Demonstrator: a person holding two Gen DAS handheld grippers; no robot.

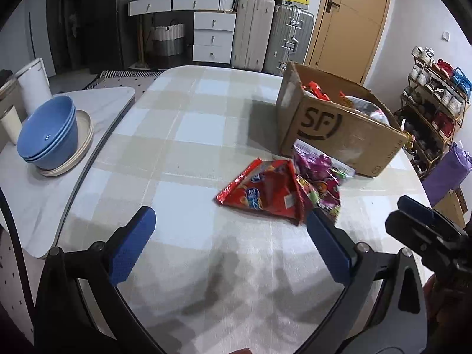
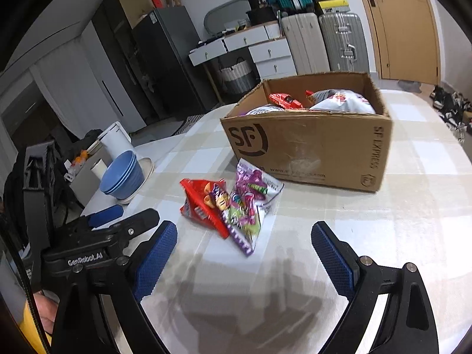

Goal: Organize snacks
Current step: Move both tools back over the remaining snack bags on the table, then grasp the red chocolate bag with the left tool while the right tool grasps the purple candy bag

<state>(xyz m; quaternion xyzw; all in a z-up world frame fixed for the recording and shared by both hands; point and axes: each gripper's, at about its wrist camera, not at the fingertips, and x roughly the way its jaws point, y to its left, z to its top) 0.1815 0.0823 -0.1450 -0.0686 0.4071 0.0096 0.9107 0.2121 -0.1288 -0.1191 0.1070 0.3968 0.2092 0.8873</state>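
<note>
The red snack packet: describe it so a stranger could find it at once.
Start at the cardboard box marked SF on the checked table. Two packets lie in front of it, overlapping. The red snack packet is the one nearer the blue bowls, beside the purple packet.

Two snack packets (image 2: 233, 206) lie overlapping on the table (image 2: 383, 236) before the box (image 2: 309, 147) (snacks inside).

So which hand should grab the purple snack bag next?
Probably the right. The right gripper is open and aimed almost straight at the purple snack bag, which lies across the red bag. The left gripper, also open, sits off to the red bag's side.
</note>
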